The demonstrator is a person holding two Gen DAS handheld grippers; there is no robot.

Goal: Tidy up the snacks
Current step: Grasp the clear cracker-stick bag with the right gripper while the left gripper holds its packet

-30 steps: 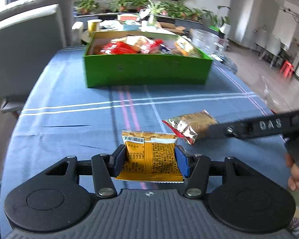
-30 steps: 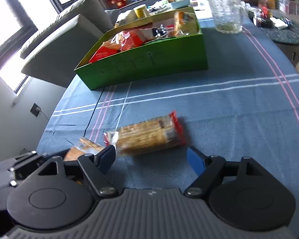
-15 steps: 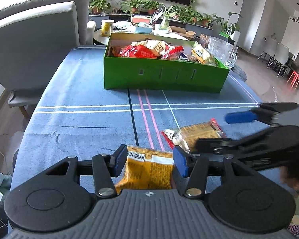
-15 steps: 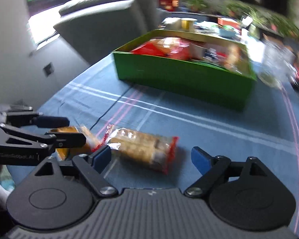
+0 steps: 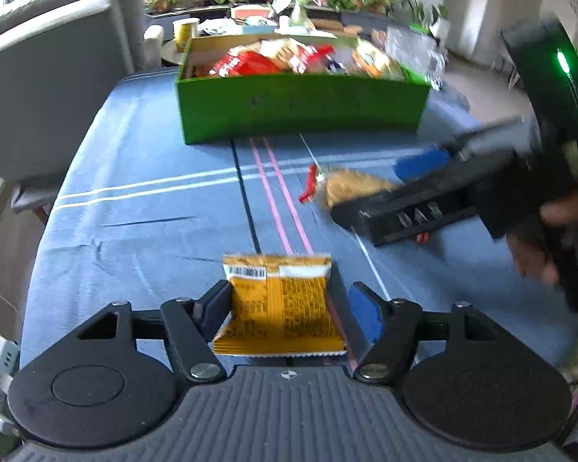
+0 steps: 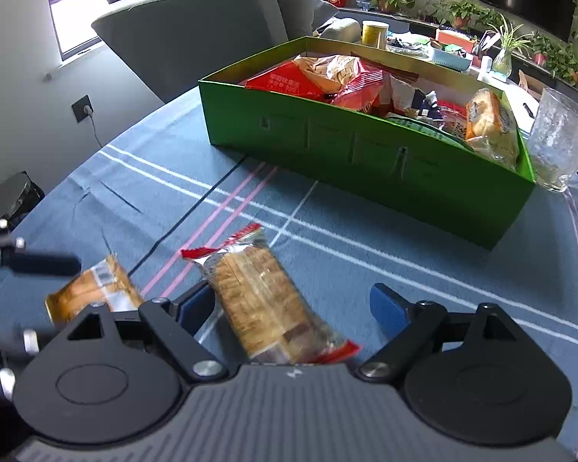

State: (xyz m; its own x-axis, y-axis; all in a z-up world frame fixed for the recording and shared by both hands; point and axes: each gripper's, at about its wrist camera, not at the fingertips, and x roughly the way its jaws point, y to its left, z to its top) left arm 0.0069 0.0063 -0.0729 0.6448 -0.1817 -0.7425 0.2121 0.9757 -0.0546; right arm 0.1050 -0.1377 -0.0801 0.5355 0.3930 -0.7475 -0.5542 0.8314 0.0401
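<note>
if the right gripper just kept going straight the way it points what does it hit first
Probably the clear red-ended cracker packet, already lying between the right gripper's open jaws; beyond it, blue striped tablecloth before the green box.

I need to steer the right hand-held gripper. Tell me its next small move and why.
Probably close the right hand-held gripper on the cracker pack. Its jaws are open, the pack lies between them on the tablecloth, nearer the left pad, apart from the right one. The green box waits beyond.

A barcode is showing on the orange snack packet [image 5: 279, 300], nearer than the green box [image 5: 300, 109]; its small print is staying unreadable
</note>
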